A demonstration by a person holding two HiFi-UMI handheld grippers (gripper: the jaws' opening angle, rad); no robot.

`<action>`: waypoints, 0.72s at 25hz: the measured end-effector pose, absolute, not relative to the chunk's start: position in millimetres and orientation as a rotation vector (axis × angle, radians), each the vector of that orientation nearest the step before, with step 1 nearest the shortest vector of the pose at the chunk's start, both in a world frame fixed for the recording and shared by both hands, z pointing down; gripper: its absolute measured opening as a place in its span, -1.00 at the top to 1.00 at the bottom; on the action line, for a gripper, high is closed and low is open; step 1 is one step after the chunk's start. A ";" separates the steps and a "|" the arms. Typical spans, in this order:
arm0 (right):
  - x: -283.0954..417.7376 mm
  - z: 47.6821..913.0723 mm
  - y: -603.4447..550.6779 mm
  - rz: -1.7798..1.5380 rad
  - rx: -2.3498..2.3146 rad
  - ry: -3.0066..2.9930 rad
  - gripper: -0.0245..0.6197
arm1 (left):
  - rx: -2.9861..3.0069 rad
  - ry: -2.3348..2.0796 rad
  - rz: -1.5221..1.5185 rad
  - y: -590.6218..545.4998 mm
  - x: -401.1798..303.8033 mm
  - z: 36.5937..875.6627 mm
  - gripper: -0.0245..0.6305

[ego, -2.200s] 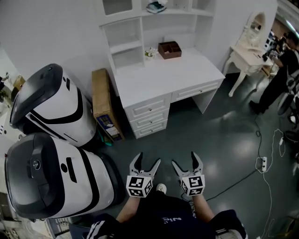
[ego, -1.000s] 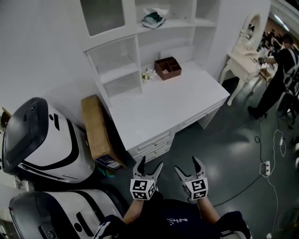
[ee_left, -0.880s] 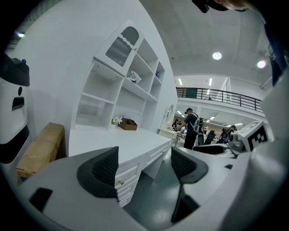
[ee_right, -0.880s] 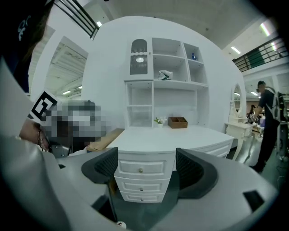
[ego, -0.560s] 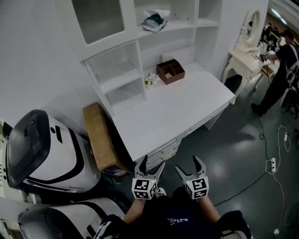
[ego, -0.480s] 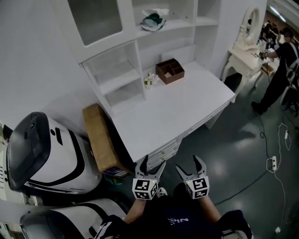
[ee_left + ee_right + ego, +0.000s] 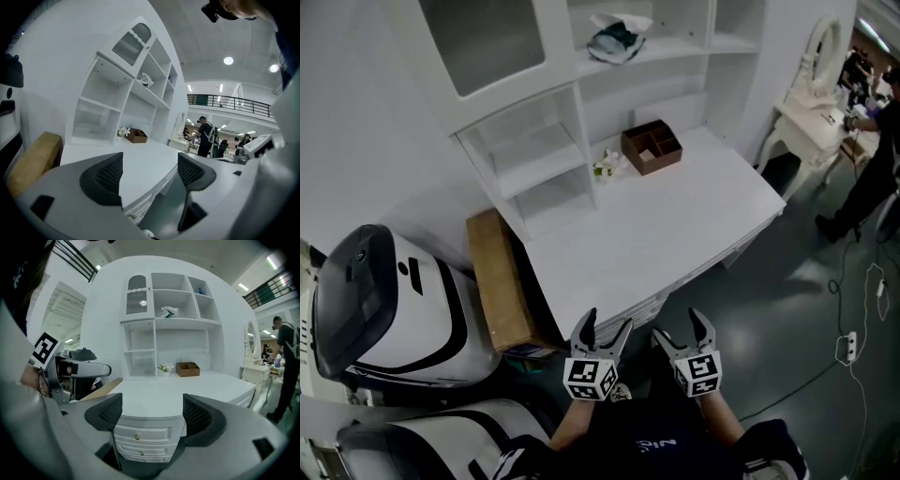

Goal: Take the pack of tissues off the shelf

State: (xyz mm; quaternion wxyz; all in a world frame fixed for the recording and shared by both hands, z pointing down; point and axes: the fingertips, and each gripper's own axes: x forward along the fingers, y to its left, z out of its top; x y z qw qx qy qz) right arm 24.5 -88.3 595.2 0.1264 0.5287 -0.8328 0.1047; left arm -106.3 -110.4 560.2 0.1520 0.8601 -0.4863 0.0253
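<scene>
- We hold the left gripper (image 7: 605,324) low at the near edge of the white desk (image 7: 675,225). Its jaws are spread, with nothing between them but the desk top and the floor beyond.
- The right gripper (image 7: 678,328) sits just beside it, level with it. Its jaws are also parted and empty, and its own view looks past them to the desk drawers (image 7: 137,437).
- The pack of tissues (image 7: 617,39), white with a dark green patch, lies on the shelf (image 7: 689,51) in the upper part of the white unit at the back of the desk.
- The pack is well apart from both grippers, across the whole desk top and above it, and neither gripper touches it.
- From the right gripper's view, the pack appears high above the gap between the jaws and close to the middle. From the left gripper's view, it lies up and ahead, slightly left of the gap.
- Below that shelf, a brown divided box (image 7: 652,147) stands on the desk against the back, with a small sprig of white flowers (image 7: 604,169) just to its left.
- A long cardboard carton (image 7: 497,279) stands on the floor to the left of the desk. Beside it are two large white and black machines (image 7: 389,300).
- At the far right, a person in dark clothes (image 7: 874,159) stands near a cream dressing table (image 7: 811,105).
</scene>
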 end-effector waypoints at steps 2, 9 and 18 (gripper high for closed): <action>29.4 591.1 -112.4 0.293 1.508 -2.448 -0.30 | 2.462 -1.426 0.082 -127.2 -100.6 559.0 -0.14; 46.6 572.9 -204.7 0.237 1.394 -2.523 -0.30 | 2.386 -1.551 0.077 -198.6 -86.4 554.8 -0.14; 89.5 560.4 -287.0 0.197 1.343 -2.561 -0.30 | 2.310 -1.649 0.076 -265.3 -52.4 555.1 -0.14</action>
